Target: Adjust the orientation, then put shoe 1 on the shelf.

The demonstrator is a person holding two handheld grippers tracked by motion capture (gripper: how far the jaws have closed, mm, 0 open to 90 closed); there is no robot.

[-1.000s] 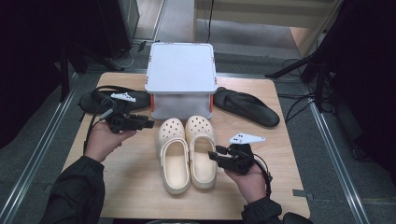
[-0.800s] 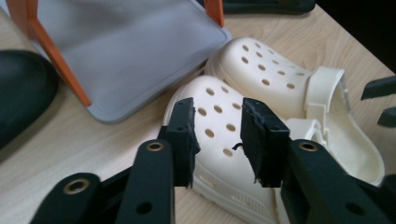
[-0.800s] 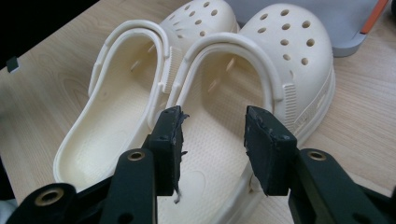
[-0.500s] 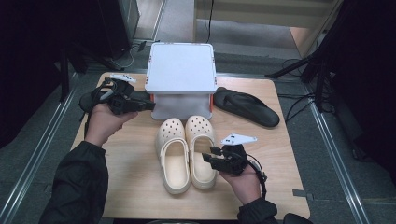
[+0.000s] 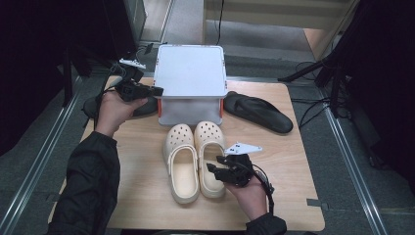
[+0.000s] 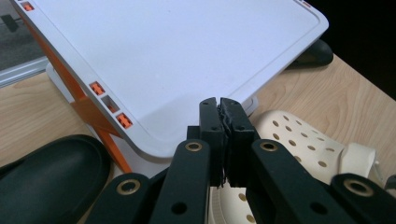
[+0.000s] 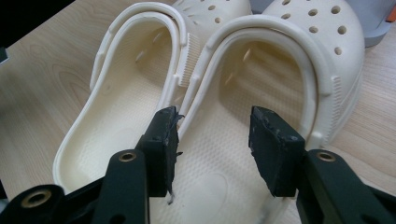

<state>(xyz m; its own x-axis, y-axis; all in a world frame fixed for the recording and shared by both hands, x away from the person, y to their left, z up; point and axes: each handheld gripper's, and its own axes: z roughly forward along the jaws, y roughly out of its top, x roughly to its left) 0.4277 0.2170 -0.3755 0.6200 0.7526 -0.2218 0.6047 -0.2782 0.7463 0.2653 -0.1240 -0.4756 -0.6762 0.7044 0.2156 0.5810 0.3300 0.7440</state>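
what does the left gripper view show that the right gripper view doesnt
Left gripper view: the left gripper with jaws shut on nothing, having just closed, above the white box lid, with a black sandal beside the box.
Right gripper view: the right gripper, jaws apart and just opening, over the heel of a clog.
Both: the cream clogs and wooden table.

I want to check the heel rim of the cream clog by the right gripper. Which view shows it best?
The right gripper view: the right clog is close, its heel opening and rim between the open right gripper. The high view shows the whole clog, small. The left gripper view catches its perforated toe.
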